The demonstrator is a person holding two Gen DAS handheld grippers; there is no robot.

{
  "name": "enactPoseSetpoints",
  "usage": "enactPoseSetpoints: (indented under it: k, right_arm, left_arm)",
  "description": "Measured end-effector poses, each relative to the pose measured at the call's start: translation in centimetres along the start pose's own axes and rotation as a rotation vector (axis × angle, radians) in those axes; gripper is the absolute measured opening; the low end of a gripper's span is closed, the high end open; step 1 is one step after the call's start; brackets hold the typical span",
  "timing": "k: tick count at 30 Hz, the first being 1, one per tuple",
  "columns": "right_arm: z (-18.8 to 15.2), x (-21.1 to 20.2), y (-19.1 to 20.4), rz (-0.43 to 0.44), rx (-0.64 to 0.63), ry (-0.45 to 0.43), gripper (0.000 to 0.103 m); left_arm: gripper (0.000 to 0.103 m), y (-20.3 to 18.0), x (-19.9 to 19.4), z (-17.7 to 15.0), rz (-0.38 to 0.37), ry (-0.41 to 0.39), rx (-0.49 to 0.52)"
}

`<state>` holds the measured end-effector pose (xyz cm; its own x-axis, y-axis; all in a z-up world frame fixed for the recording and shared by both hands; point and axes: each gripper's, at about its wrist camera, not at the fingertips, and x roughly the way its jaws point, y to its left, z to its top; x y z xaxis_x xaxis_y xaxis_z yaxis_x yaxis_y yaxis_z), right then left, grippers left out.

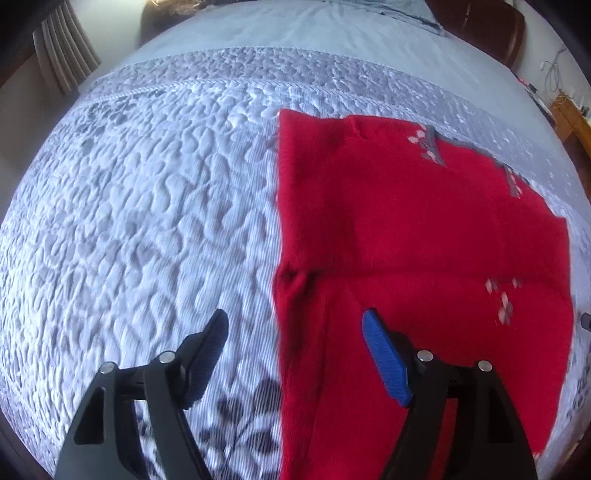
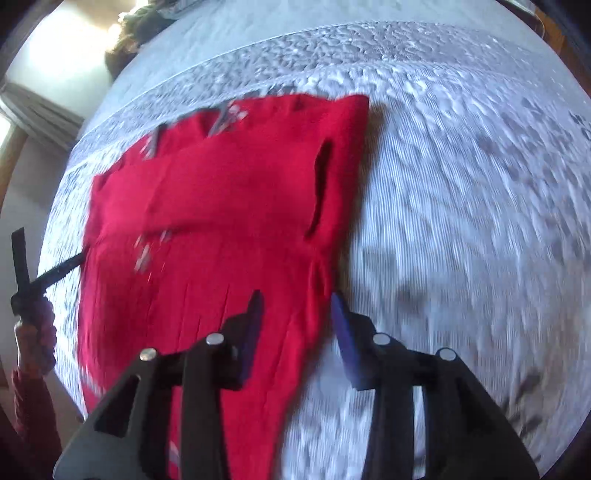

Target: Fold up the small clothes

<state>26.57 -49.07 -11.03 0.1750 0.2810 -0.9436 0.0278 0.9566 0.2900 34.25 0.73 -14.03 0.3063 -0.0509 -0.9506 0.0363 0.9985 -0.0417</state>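
A small red knitted garment (image 1: 406, 236) with pale flower marks lies folded flat on the quilted bed, its sleeves tucked in. My left gripper (image 1: 295, 317) hovers open above the garment's left edge, one blue pad over the quilt and the other over the red cloth, with nothing pinched. In the right wrist view the same garment (image 2: 221, 206) fills the left half. My right gripper (image 2: 297, 297) stands open above its right edge, and the cloth lies flat below it. The left gripper's black body (image 2: 22, 266) shows at the far left, held by a hand (image 2: 37, 332).
A grey-white quilted bedspread (image 1: 147, 221) covers the bed and spreads wide on both sides of the garment. A curtain (image 1: 62, 48) hangs at the far left, a dark wooden chair (image 1: 491, 26) stands beyond the bed, and a desk with cables (image 1: 565, 107) sits at the right.
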Motion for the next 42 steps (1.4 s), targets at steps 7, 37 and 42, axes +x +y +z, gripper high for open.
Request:
enactPoseSetpoints:
  k: [7,37,42]
  right_arm:
    - [-13.9,-2.9,2.3,0.109,-0.039,0.095,0.039]
    - [-28.2,-2.7,4.3,0.295,0.061,0.148,0.008]
    - [-27.3,-5.4,3.7,0.405,0.065,0.103,0.008]
  left_arm:
    - [0.076,1.6,-5.3,-13.0,-0.017,0.061,0.061]
    - [0.008,4.2,-9.6,-28.0,-0.335,0.193,-0.181]
    - [0.007,6.2,-12.0,-25.8,-0.366,0.122,-0.201]
